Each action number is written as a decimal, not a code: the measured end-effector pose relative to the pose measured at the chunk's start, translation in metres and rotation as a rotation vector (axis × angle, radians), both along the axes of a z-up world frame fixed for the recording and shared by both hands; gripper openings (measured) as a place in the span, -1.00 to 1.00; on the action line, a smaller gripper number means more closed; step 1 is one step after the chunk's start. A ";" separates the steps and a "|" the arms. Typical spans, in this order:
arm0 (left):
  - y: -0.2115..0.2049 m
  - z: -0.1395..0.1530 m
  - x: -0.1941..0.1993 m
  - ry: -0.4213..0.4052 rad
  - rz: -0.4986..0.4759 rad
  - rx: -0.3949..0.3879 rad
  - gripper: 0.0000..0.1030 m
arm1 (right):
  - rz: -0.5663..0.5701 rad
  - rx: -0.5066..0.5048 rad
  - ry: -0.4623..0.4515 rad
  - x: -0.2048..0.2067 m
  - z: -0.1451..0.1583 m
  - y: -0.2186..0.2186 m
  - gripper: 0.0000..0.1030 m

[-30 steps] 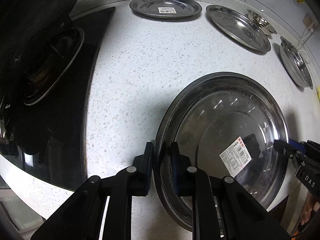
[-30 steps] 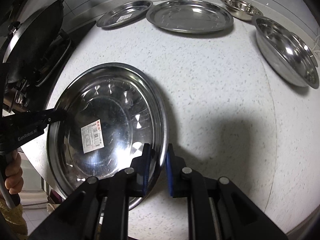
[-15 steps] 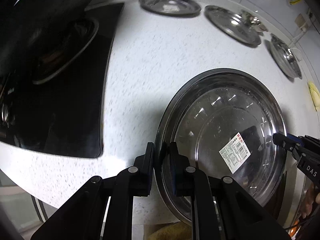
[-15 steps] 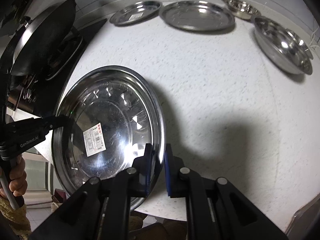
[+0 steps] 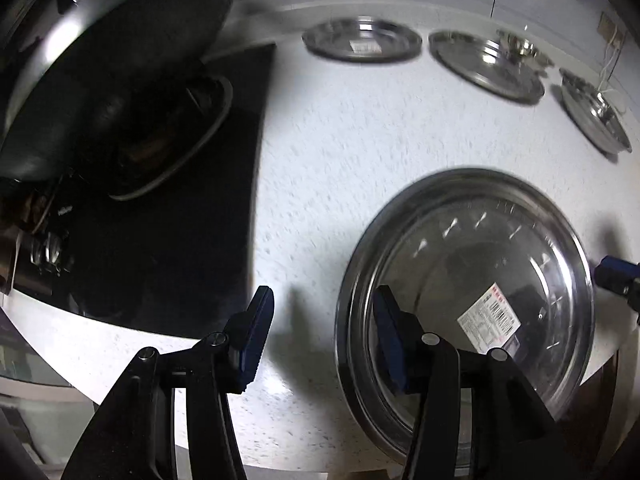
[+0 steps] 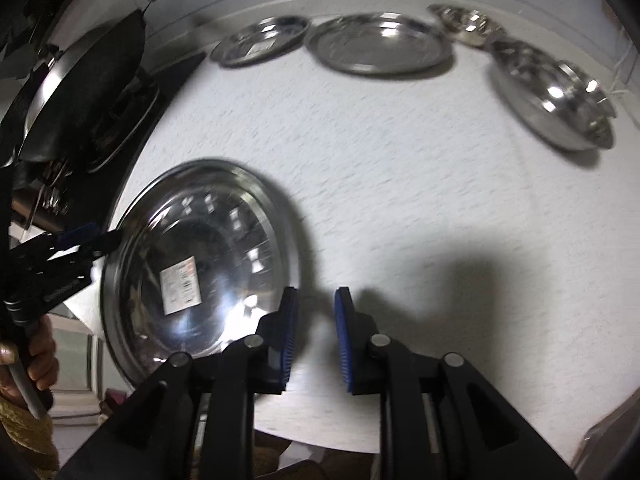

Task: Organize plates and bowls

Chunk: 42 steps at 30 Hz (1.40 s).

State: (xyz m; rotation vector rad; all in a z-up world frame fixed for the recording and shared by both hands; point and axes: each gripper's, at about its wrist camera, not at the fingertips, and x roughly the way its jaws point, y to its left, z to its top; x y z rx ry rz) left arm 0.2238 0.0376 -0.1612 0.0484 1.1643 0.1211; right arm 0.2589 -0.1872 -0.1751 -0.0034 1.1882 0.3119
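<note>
progress: large plate (image 5: 472, 280) lies on the counter (image 5: 360, 148) near its front edge, let go by both claws; no stack seen yet.
left gripper (image 5: 320, 332): jaws have just been opening, now wide, astride the plate's rim without pressing it.
right gripper (image 6: 316, 336): jaws have just been opening, narrow gap, nothing between them, rim just beside.
left to do: 2 plates (image 6: 380, 42) and 2 bowls (image 6: 552, 92) sit apart at the back.
only in right view: person's hand (image 6: 38, 356) on the left handle.
only in left view: right claw's blue tip (image 5: 614, 274) beside the rim.
</note>
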 end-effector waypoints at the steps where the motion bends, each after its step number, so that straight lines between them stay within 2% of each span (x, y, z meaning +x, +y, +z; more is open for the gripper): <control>1: 0.002 0.002 0.001 0.001 0.013 -0.002 -0.12 | -0.008 0.005 -0.005 0.001 0.002 -0.006 -0.64; 5: 0.004 0.018 0.011 -0.046 0.042 -0.037 -0.09 | -0.044 0.019 -0.048 0.015 0.016 -0.026 -0.64; 7: 0.003 0.025 0.025 -0.052 0.042 -0.136 0.15 | -0.059 0.025 -0.083 0.031 0.027 -0.035 -0.59; 8: 0.002 0.027 0.032 -0.053 0.041 -0.181 0.25 | -0.061 0.031 -0.101 0.041 0.033 -0.039 -0.54; 9: -0.002 0.031 0.046 -0.057 0.039 -0.234 0.27 | -0.062 0.040 -0.125 0.055 0.041 -0.041 -0.40; 10: -0.006 0.033 0.056 -0.057 0.028 -0.255 0.27 | -0.059 0.046 -0.135 0.068 0.045 -0.040 -0.28; 14: -0.035 0.038 0.115 -0.061 -0.010 -0.306 0.44 | -0.030 0.080 -0.146 0.135 0.060 -0.034 -0.06; 17: -0.048 0.031 0.154 -0.040 -0.012 -0.336 0.53 | -0.018 0.047 -0.125 0.186 0.059 -0.029 0.01; 20: -0.059 0.013 0.203 -0.007 0.037 -0.398 0.54 | -0.030 0.010 -0.093 0.237 0.051 -0.028 0.04; 23: -0.063 -0.002 0.230 0.014 0.082 -0.415 0.54 | -0.058 -0.044 -0.067 0.268 0.039 -0.031 0.05; 29: -0.066 -0.016 0.252 0.056 0.130 -0.486 0.54 | -0.071 -0.087 -0.007 0.297 0.018 -0.037 0.05; 35: -0.063 -0.032 0.273 0.092 0.179 -0.560 0.55 | -0.078 -0.064 0.031 0.314 0.003 -0.041 0.05; 42: -0.066 -0.032 0.283 0.077 0.177 -0.562 0.54 | -0.086 -0.022 0.070 0.324 -0.012 -0.046 0.04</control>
